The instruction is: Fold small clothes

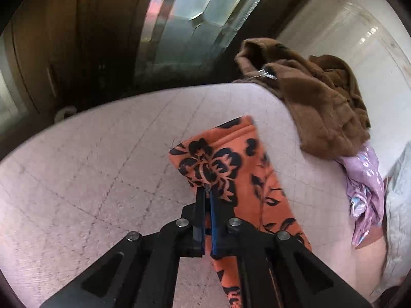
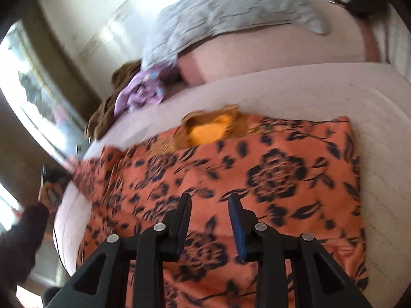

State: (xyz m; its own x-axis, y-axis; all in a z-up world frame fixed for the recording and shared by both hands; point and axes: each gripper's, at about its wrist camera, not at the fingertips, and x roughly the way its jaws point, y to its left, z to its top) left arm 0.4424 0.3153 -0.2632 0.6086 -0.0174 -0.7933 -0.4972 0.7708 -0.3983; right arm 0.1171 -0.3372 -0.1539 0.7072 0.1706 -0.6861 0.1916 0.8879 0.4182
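Observation:
An orange garment with a dark floral print [image 2: 257,179] lies spread on the pale pink surface [image 2: 334,92], its neck opening with a yellow lining [image 2: 208,131] at the far edge. My left gripper [image 1: 207,188] is shut on one sleeve of this garment [image 1: 231,164] and holds it lifted above the surface. My right gripper [image 2: 209,196] is open and empty, hovering just over the middle of the garment.
A brown fuzzy garment [image 1: 316,102] and a lilac patterned one [image 1: 364,179] lie bunched at the surface's edge. A grey pillow [image 2: 226,15] rests beyond. A dark wooden door with a glass panel [image 1: 192,12] stands behind the surface. The person's left hand [image 2: 48,192] shows at the left.

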